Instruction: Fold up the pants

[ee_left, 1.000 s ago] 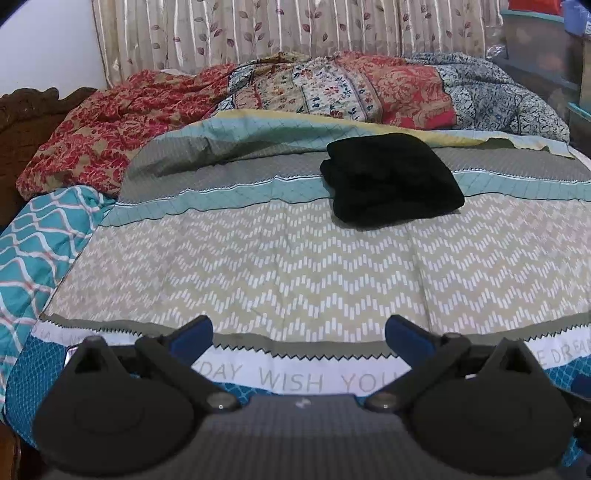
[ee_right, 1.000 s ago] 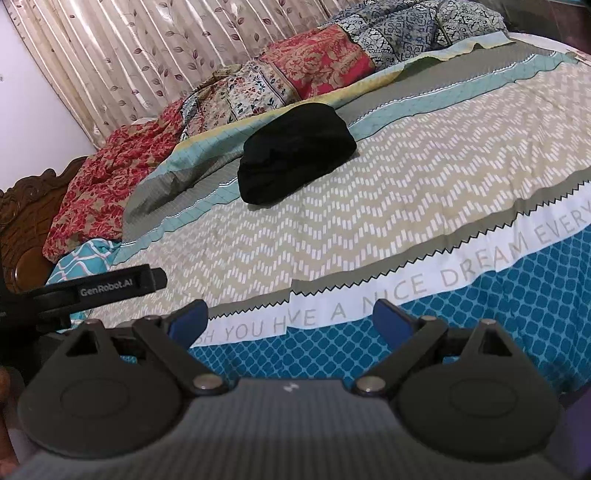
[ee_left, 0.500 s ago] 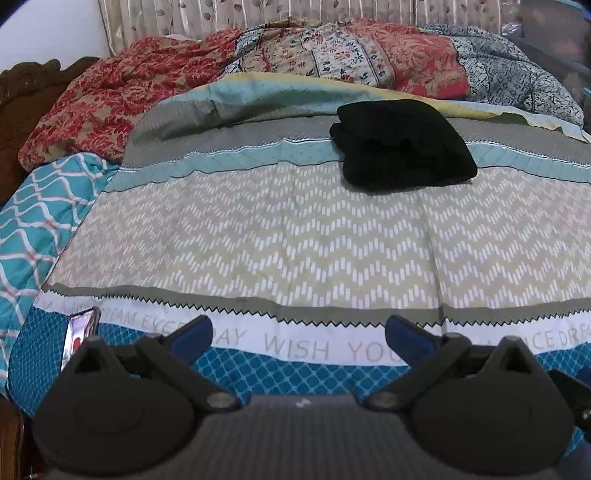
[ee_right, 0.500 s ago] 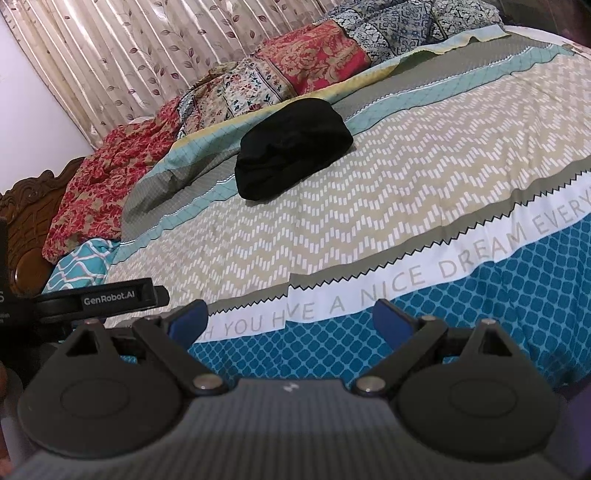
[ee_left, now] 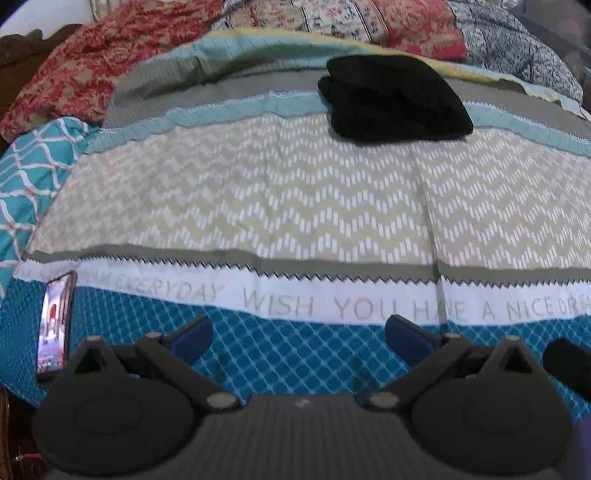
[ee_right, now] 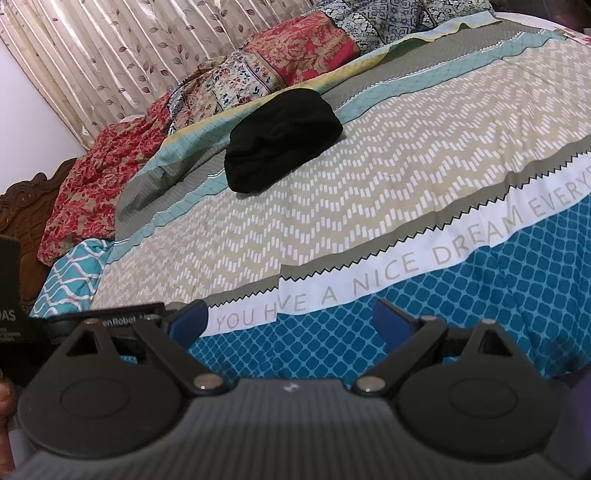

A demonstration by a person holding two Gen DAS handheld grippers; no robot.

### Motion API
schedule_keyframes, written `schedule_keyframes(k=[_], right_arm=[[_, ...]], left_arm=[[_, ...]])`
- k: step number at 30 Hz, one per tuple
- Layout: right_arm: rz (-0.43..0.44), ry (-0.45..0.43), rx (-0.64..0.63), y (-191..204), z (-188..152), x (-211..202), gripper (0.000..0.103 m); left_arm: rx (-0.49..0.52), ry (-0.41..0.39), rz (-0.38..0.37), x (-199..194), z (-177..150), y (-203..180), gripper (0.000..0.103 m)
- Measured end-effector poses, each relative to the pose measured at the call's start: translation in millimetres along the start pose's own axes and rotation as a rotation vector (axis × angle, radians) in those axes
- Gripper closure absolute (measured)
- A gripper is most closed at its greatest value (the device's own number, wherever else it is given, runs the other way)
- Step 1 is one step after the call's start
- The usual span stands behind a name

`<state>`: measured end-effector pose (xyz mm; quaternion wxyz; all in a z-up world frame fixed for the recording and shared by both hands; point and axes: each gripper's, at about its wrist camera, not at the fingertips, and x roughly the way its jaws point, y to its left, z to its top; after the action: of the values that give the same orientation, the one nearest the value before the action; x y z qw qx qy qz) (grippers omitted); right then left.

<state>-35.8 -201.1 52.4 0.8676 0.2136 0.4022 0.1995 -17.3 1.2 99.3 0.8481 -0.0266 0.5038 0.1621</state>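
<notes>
**Clerk:** Item one: black pants [ee_left: 395,98], a folded bundle lying far up the bed [ee_left: 280,206], across the grey and teal bands of the bedspread, just short of the heaped quilts [ee_left: 369,18] at the head. The right wrist view shows the same bundle [ee_right: 282,142], with nothing touching it.

**Operator:** And my grippers?

**Clerk:** Item two: your left gripper [ee_left: 298,336], blue pads spread wide, empty, over the blue lattice band near the foot of the bed. Item three: your right gripper [ee_right: 290,319], likewise spread and empty, over the lettered stripe. Both are well apart from the pants.

**Operator:** How will the cloth handle?

**Clerk:** By my judgement it is soft, light and limp, thick where layers stack. It will sag and slip open if you pinch only the top layer. The bundle already looks compact, so the folding may be done.

**Operator:** Where should I grip, if I must?

**Clerk:** Take the near rounded edge, one gripper toward each end, biting through all layers. Sundry: a phone [ee_left: 55,325], screen lit, on the bed's left edge beside your left gripper. Mind it.
</notes>
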Motion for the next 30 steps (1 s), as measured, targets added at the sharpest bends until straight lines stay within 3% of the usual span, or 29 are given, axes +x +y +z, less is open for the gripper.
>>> schedule_keyframes(k=[30], right_arm=[[-0.036,0.051,0.064,-13.6,-6.5,6.7,0.006]], left_arm=[[0.048,0.111,-0.008,21.2,-10.6,-13.0,0.0]])
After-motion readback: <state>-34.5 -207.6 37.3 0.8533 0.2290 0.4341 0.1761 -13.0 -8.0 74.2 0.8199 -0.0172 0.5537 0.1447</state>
